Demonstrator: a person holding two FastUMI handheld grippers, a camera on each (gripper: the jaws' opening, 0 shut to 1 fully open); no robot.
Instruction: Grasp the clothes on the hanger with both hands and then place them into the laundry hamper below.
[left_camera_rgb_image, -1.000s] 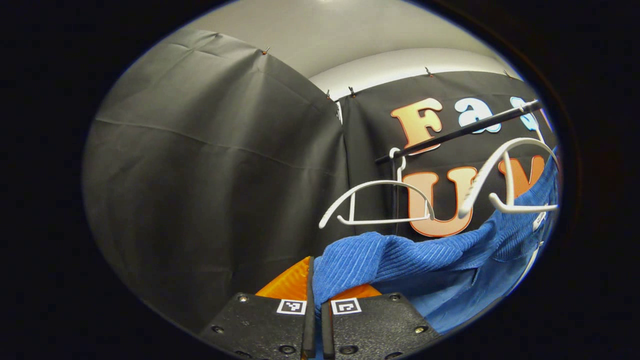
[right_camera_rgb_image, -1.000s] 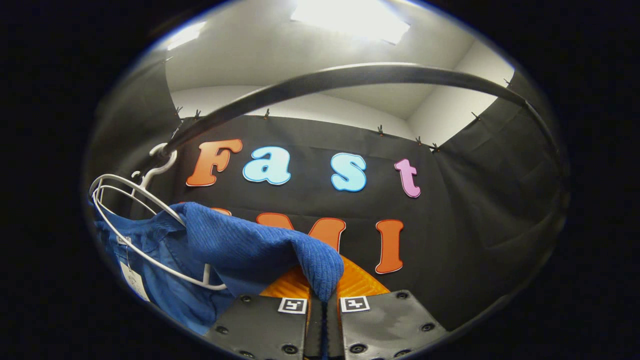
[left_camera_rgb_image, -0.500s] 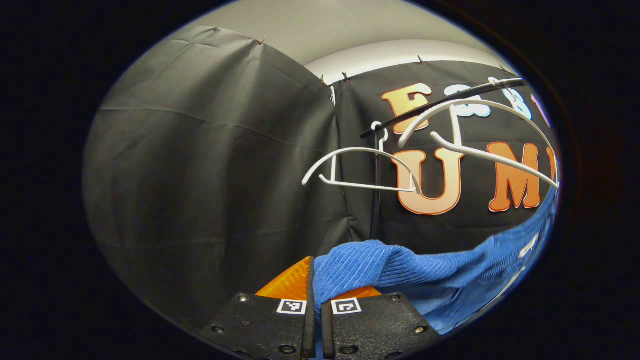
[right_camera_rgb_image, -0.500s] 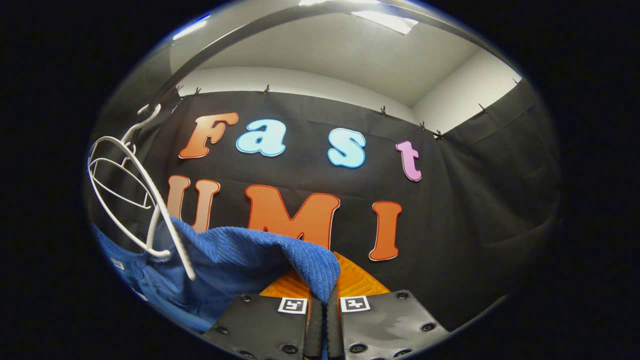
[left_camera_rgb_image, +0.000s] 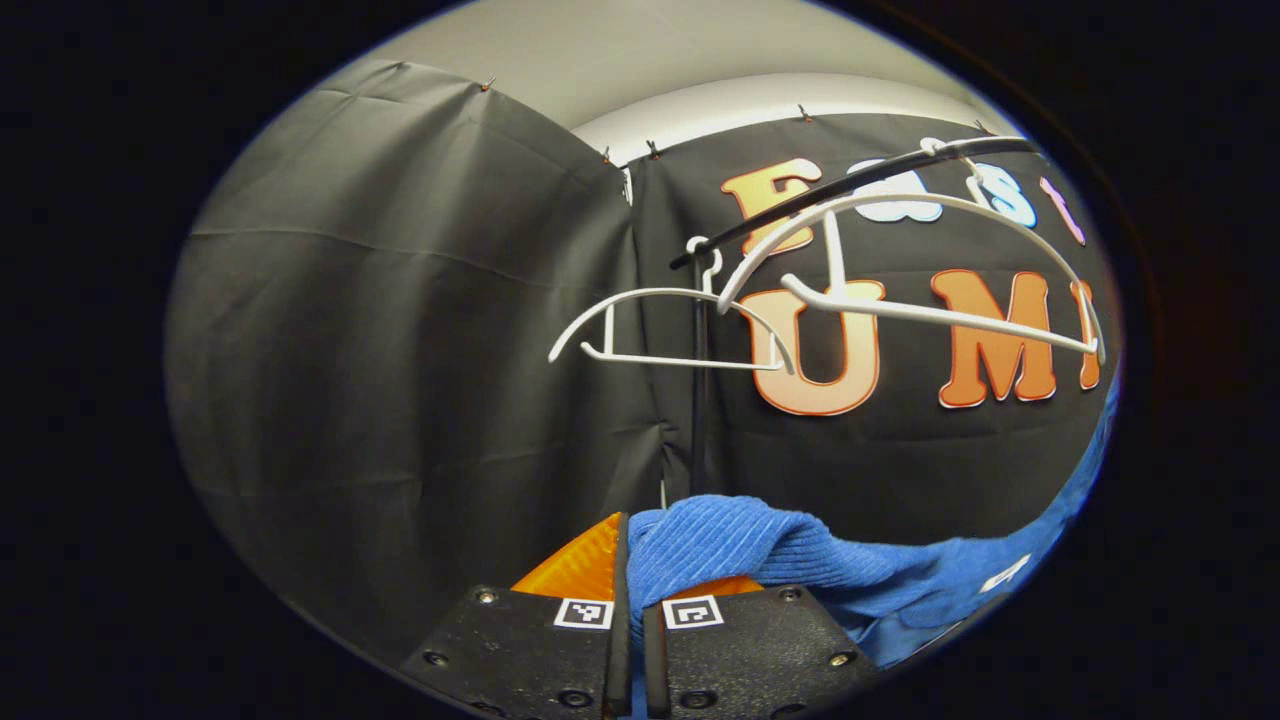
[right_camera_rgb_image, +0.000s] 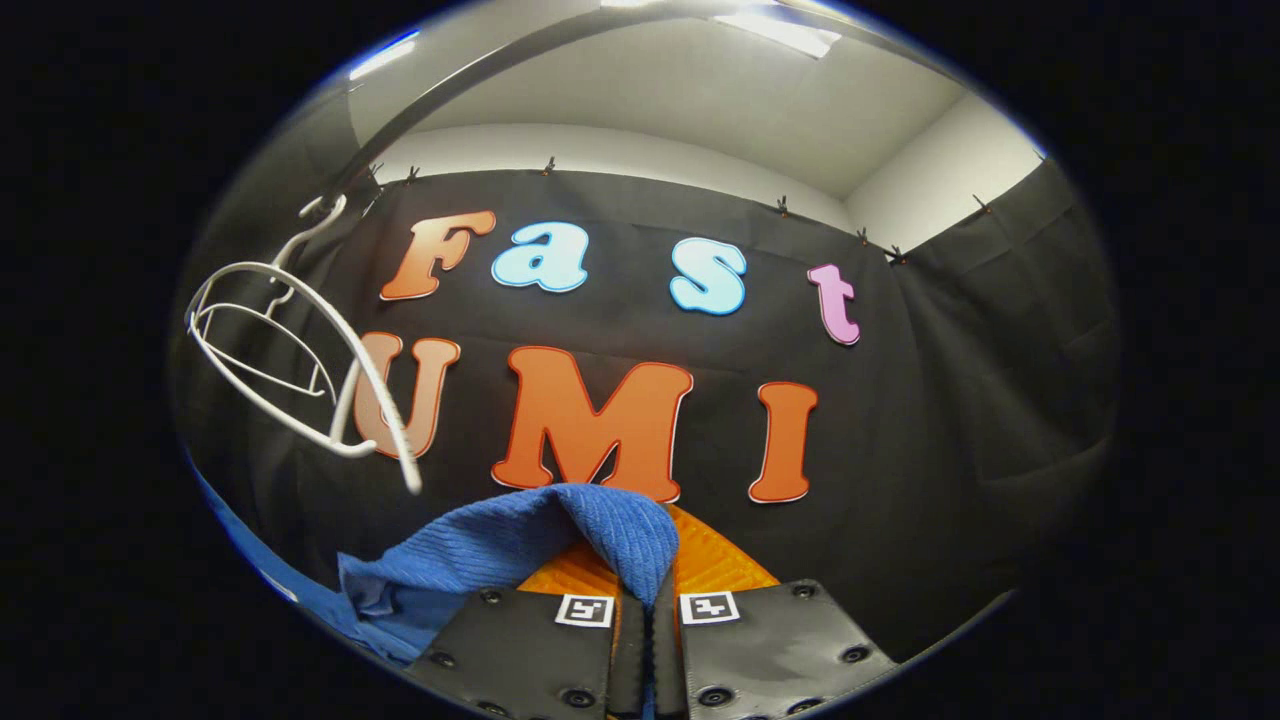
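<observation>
Both grippers, left (left_camera_rgb_image: 632, 640) and right (right_camera_rgb_image: 652, 640), pinch the blue garment (left_camera_rgb_image: 760, 545), now hanging below the bare hanger (left_camera_rgb_image: 900, 270); lower both together, level and taut, keeping the pinch until over the hamper

A staged recording booth: black cloth wall (right_camera_rgb_image: 950, 400) pinned up by clips, a clothes rail (left_camera_rgb_image: 850, 185) with white plastic hangers (left_camera_rgb_image: 670, 330).

Two handheld grippers, seen at the bottom centre of each view

Left gripper (left_camera_rgb_image: 631, 640) and right gripper (right_camera_rgb_image: 650, 640): dark screwed plates, each bearing small square black-and-white markers, ribbed orange plastic behind.
</observation>
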